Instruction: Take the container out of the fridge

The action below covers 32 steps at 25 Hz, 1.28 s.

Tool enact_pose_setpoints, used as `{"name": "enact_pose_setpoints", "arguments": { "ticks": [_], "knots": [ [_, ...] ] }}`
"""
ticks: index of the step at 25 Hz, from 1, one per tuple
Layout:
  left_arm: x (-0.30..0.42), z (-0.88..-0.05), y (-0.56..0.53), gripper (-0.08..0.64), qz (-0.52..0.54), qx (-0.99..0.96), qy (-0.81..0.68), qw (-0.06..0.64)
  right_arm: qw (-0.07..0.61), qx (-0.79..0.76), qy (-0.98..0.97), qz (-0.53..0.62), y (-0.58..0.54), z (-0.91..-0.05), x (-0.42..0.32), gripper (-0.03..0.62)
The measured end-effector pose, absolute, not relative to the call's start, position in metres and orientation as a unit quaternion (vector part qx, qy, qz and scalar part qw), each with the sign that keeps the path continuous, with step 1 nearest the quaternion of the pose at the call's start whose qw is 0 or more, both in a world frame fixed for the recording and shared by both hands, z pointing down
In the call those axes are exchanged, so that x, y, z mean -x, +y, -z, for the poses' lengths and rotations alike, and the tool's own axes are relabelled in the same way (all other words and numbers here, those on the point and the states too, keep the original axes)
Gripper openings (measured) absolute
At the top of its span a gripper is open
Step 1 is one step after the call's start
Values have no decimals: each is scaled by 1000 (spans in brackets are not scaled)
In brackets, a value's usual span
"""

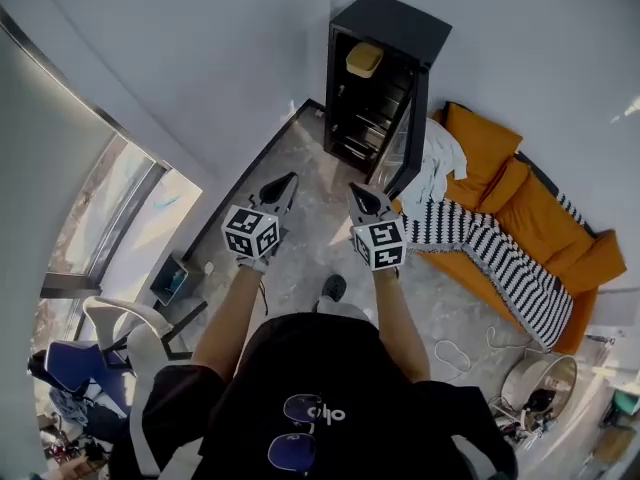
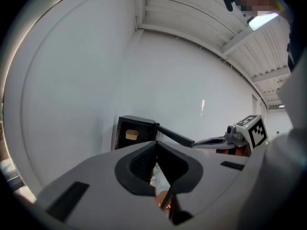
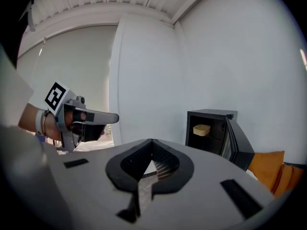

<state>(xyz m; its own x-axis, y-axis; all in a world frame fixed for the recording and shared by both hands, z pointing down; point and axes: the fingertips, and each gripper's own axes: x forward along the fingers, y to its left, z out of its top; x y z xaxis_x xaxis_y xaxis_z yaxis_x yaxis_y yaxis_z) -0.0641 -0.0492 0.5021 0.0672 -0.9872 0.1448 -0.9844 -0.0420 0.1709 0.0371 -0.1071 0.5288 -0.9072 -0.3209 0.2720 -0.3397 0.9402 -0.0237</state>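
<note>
head view: steeply down from the head, fridge [image 1: 385, 78] far ahead;
gripper views: forward along jaws, both sharing that fridge

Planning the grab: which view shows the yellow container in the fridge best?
Head view: the container looks brightest and largest, on the top shelf of the fridge. The right gripper view shows the container smaller, front-on; the left gripper view, tiny.

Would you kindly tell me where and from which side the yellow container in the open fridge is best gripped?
I would grip the yellow container across its side walls near the front edge, coming straight in through the open front of the fridge. It sits upright at the top inside, walled in elsewhere, and the door stands swung wide, leaving that approach free.
</note>
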Motion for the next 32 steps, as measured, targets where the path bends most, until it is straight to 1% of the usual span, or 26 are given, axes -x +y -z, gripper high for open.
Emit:
{"name": "enact_pose_setpoints", "arguments": {
  "ticks": [10, 16, 22, 32],
  "knots": [
    [54, -510, -116, 6, -17, -730, -672, 121, 120, -183, -974, -63, -163, -536, -47, 8],
    [62, -515, -154, 6, -16, -743, -659, 120, 127, -194, -971, -66, -186, -546, -36, 8],
    [88, -527, -206, 6, -8, -757, -641, 128, 141, -220, -964, -56, -219, -551, -5, 8],
    [156, -537, -327, 6, -15, -787, -601, 137, 139, -267, -951, -70, -315, -552, 73, 8]
  ]
}}
